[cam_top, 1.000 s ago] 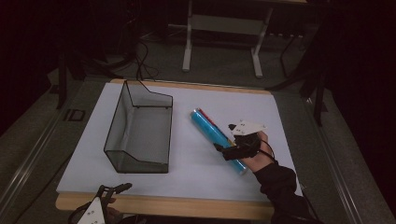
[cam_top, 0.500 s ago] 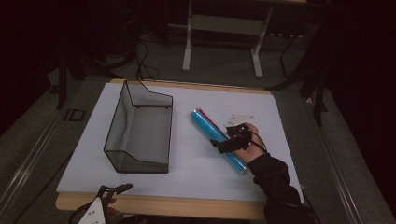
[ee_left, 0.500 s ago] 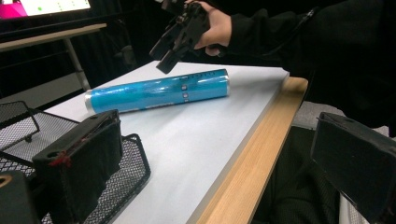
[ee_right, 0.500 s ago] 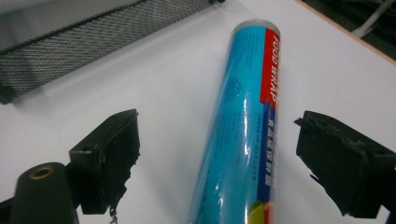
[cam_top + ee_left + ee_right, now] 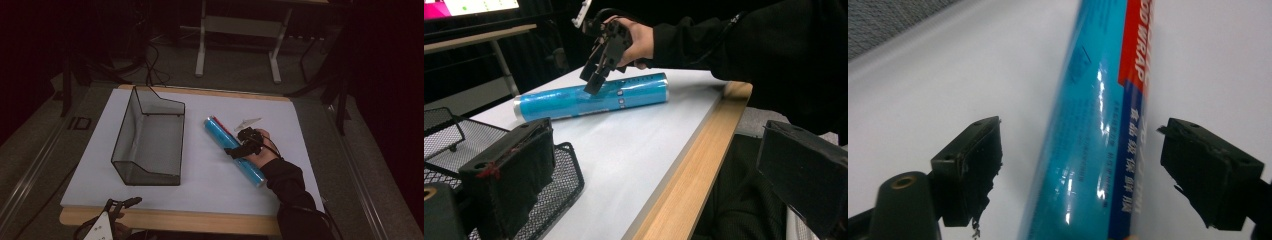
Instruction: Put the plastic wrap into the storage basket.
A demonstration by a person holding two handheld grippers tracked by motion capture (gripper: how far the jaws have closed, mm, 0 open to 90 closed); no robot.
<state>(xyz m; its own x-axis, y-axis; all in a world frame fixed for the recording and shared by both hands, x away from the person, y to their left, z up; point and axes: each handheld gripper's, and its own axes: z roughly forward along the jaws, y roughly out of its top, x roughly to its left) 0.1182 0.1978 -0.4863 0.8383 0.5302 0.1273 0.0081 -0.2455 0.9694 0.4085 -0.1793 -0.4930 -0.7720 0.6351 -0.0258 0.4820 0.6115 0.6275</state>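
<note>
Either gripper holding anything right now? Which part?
Nothing held. Right gripper is open, jaws either side of the blue wrap roll near its middle, not touching. Left gripper open, empty.

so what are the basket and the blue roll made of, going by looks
Basket: looks like dark metal wire mesh, matte; the fine open grid shows in the left gripper view.
Blue roll: a glossy film or plastic wrapper, judging by its sharp highlights and printed label; what lies under it can't be told.

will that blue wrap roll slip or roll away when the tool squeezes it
The roll looks glossy, so the pads may slip. It is round and lies flat on the table, so a nudge would likely roll it. Probably stiff and light.
</note>
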